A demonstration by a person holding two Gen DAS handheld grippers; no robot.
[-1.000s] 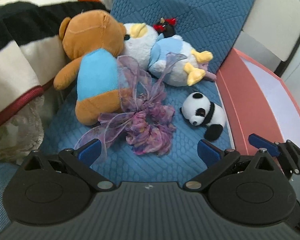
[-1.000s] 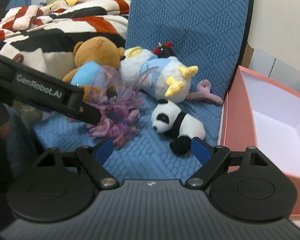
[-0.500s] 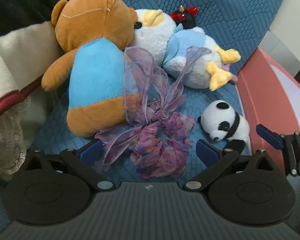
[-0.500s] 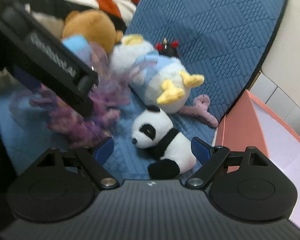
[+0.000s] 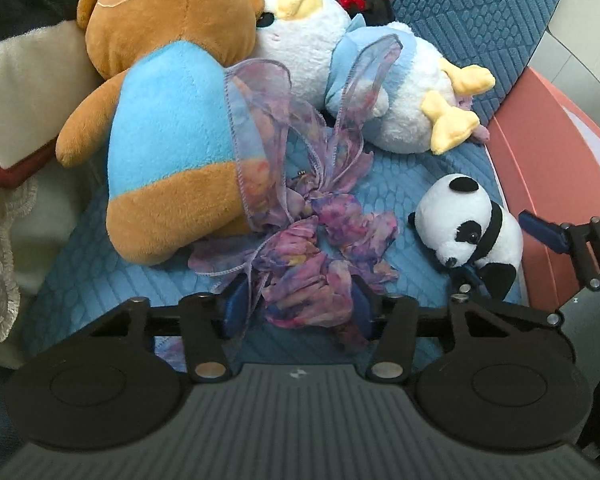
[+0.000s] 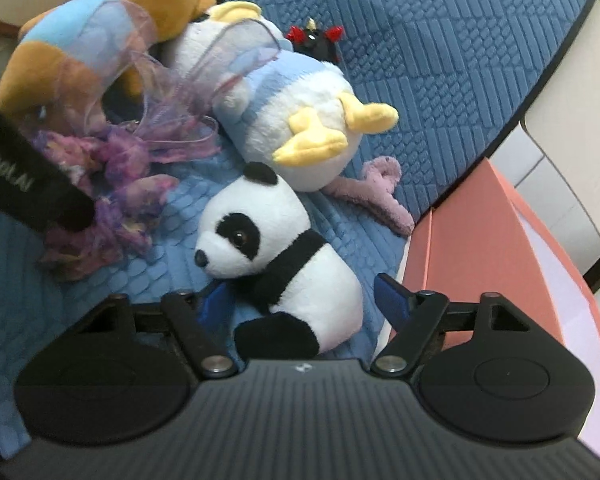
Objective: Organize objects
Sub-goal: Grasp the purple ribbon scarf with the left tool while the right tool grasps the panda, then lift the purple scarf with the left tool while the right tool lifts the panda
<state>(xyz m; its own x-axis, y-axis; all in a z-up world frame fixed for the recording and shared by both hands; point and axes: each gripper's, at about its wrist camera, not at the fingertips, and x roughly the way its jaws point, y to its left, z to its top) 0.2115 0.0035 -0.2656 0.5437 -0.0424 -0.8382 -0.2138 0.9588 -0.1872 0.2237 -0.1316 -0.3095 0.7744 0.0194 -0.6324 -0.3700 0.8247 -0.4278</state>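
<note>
On the blue quilted cushion [image 5: 400,184] lie a brown bear in a blue shirt [image 5: 168,136], a white and blue duck plush [image 5: 380,80], a small panda [image 5: 472,232] and a purple ribbon scarf [image 5: 316,248]. My left gripper [image 5: 300,306] has closed onto the scarf's near end. My right gripper [image 6: 300,300] is open, its fingers on either side of the panda [image 6: 284,252]'s body. The right gripper also shows in the left wrist view [image 5: 500,252], around the panda.
A salmon-pink open box [image 6: 500,260] with a white inside stands at the right of the cushion. A striped blanket [image 5: 16,80] lies at the left. A small black toy with red bows [image 6: 316,40] and a pink plush piece [image 6: 384,196] lie behind the duck.
Both grippers moved forward and down. The left jaws closed onto the scarf. The right gripper came around the panda and its jaws narrowed.
</note>
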